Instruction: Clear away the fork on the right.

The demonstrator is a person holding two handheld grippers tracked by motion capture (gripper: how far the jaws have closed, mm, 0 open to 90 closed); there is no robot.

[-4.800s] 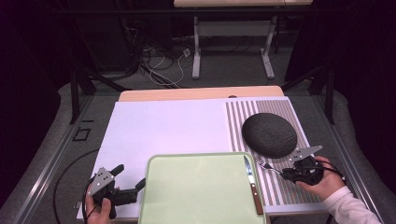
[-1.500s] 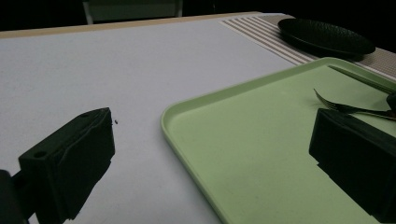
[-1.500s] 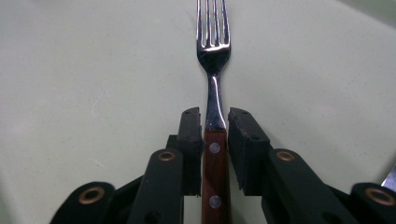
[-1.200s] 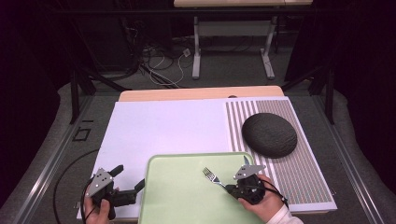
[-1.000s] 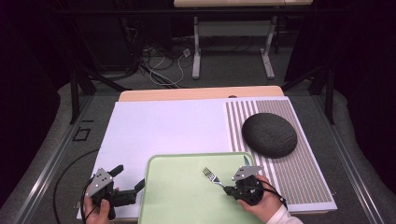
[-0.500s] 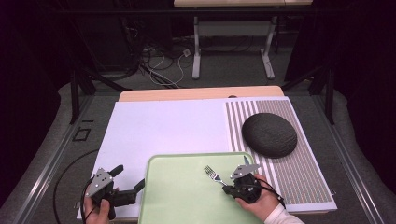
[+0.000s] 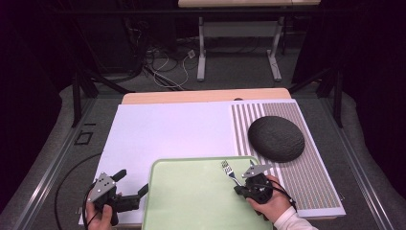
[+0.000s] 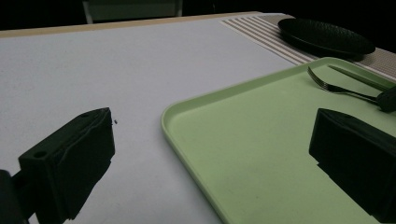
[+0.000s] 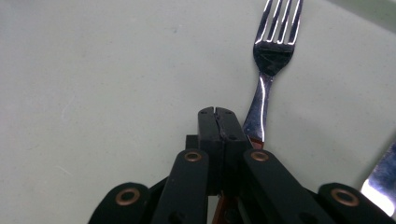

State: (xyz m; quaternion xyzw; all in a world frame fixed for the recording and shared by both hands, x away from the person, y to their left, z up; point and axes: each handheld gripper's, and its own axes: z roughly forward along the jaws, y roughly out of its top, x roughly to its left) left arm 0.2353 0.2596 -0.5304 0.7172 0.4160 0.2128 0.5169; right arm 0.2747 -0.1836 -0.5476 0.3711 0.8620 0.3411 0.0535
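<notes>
A metal fork lies out over the right part of the pale green tray, tines pointing away from me. Its handle runs in under my right gripper, whose jaws are pressed together and shut on it. In the left gripper view the fork sits just above the tray floor. Just off the tray's left edge, over the white mat, my left gripper is held open, its jaws wide apart with nothing between them.
A dark round plate rests on the striped mat at the right. A knife lies on the tray beside the fork. The white mat spreads across the table beyond the tray.
Since the earliest frame my right gripper has come from the striped mat to the tray, bringing the fork. Over the last second it shifted only slightly. The left gripper stayed put.
</notes>
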